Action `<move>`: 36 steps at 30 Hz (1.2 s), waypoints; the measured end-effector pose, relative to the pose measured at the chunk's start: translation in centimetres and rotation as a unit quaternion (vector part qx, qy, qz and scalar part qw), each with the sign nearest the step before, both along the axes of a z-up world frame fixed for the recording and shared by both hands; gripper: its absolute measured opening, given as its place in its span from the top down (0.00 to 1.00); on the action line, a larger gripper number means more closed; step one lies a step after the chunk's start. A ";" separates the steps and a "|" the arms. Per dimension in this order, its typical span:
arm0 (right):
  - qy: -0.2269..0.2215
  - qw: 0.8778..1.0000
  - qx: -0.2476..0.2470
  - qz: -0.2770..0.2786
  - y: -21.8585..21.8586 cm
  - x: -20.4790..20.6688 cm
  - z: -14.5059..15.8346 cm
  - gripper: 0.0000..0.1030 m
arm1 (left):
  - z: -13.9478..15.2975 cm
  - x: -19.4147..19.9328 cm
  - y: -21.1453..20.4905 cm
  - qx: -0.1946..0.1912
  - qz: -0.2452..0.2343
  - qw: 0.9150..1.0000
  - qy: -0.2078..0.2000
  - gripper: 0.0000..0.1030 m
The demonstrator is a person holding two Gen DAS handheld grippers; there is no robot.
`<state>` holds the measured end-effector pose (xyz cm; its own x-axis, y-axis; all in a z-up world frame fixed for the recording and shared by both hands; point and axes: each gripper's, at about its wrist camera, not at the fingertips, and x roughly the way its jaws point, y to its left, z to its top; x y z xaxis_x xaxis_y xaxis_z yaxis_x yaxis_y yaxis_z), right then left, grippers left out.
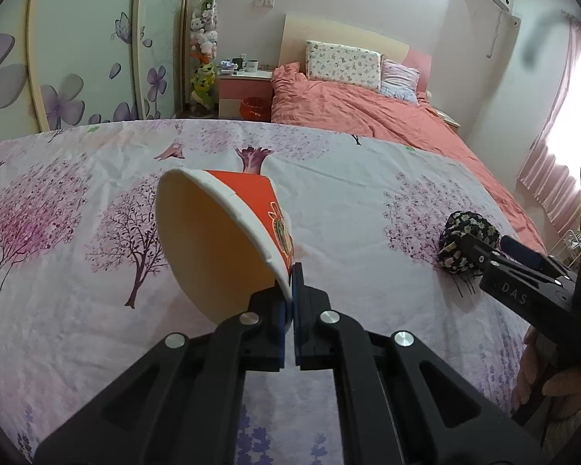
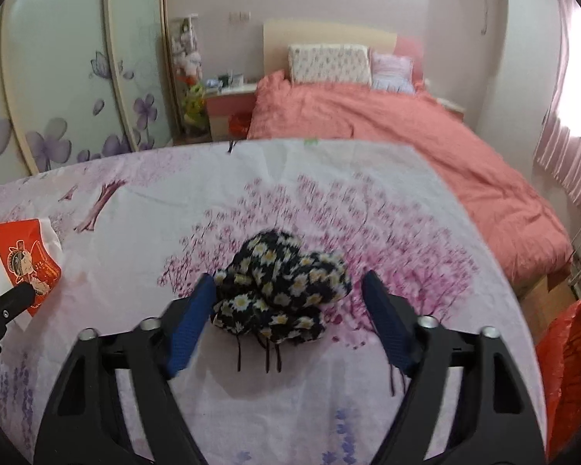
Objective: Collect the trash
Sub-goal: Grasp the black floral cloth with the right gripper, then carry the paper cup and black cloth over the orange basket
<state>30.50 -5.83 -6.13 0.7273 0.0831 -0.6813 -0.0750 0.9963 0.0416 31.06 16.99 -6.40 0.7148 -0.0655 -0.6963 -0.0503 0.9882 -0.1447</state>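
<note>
My left gripper is shut on the rim of a red and white paper cup and holds it tilted above the floral sheet; the cup also shows at the left edge of the right wrist view. My right gripper is open, its blue pads on either side of a crumpled black daisy-print cloth lying on the sheet. The cloth and the right gripper also show at the right of the left wrist view, the cloth partly hidden by the fingers.
The floral sheet covers the work surface. A bed with a salmon duvet lies behind. A red plastic bag hangs at the right edge. A nightstand with a red bin stands by the wardrobe.
</note>
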 end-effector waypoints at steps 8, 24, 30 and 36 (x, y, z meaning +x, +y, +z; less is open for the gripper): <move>0.023 0.999 0.022 -0.004 -2.3 -2.7 -0.3 0.92 | 0.6 -1.0 -0.4 0.008 -0.003 1.000 -0.005 0.96; -0.031 0.998 0.038 -0.028 -7.9 -11.1 3.5 0.95 | 4.5 -5.7 -4.9 0.045 -0.032 0.998 -0.037 0.96; -0.059 0.996 0.034 -0.051 -10.0 -14.3 4.9 0.95 | 5.9 -7.6 -7.7 0.065 -0.050 0.995 -0.050 0.96; -0.085 0.992 0.032 -0.091 -13.4 -17.1 5.8 0.95 | 7.1 -9.4 -11.5 0.087 -0.077 0.991 -0.065 0.96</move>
<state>13.39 -19.22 -0.38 0.8382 -0.0207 -0.5450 0.0944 0.9897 0.1077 21.71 5.54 0.69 0.7896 -0.0676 -0.6098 0.1108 0.9933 0.0333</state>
